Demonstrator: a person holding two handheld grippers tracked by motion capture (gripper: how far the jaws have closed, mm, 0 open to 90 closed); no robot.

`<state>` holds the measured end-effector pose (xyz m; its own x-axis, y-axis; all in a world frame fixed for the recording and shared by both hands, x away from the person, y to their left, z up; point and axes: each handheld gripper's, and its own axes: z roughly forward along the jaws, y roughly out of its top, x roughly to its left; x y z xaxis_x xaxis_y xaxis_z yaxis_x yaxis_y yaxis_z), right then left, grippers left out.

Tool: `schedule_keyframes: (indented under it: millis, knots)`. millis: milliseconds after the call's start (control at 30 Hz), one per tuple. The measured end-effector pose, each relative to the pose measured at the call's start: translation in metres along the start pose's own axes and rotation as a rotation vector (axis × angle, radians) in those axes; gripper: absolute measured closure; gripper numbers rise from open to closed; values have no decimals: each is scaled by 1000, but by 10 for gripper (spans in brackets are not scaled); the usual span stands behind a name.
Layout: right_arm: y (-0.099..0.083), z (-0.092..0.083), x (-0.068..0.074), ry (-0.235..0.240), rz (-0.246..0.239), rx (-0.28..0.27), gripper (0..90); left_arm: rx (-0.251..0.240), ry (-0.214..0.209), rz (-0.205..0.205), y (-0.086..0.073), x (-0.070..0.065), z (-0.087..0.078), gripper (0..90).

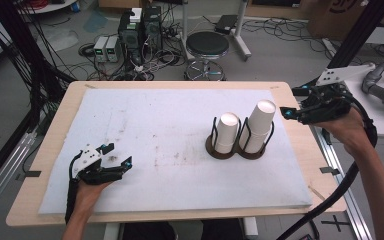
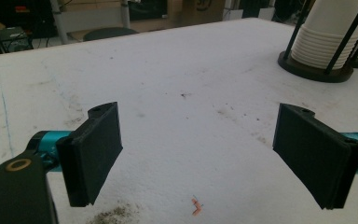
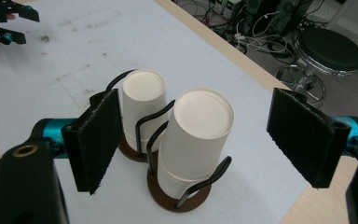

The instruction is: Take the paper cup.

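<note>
Two stacks of upside-down white paper cups stand in a black wire holder (image 1: 212,131) with round dark bases, right of the mat's middle. The taller stack (image 1: 258,125) is on the right and the shorter stack (image 1: 226,132) on the left. My right gripper (image 1: 293,102) hangs open in the air just right of the taller stack, pointing toward it. From above, the right gripper (image 3: 196,100) frames the taller stack (image 3: 198,135) and the shorter stack (image 3: 142,102) well below its jaws, touching neither. My left gripper (image 1: 117,154) rests open and empty near the mat's front left corner. Bare mat lies between the left gripper's (image 2: 198,140) jaws.
A white foam mat (image 1: 170,120) covers most of the wooden table (image 1: 55,130). Dirt specks mark the mat near the left gripper. Beyond the far edge are a black stool (image 1: 207,47), computer boxes (image 1: 140,27) and floor cables. A second white surface (image 1: 380,110) stands at the right.
</note>
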<state>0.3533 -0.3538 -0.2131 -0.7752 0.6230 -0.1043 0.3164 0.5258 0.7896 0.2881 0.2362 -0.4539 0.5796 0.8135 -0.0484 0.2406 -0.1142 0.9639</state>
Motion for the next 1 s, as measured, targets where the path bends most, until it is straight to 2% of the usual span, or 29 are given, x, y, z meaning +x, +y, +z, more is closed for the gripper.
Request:
schedule_keyframes:
  millis: [400, 633, 800, 1000]
  knots:
    - [19, 10, -5, 24, -28, 78, 188, 2, 3, -2, 0, 0, 1, 153]
    - [24, 26, -9, 28, -41, 119, 188, 6, 3, 2, 0, 0, 1, 153]
    - [26, 41, -12, 44, -35, 164, 188, 10, 4, 4, 0, 0, 1, 153]
    - [27, 55, -15, 55, -22, 184, 188, 10, 4, 5, 0, -1, 1, 153]
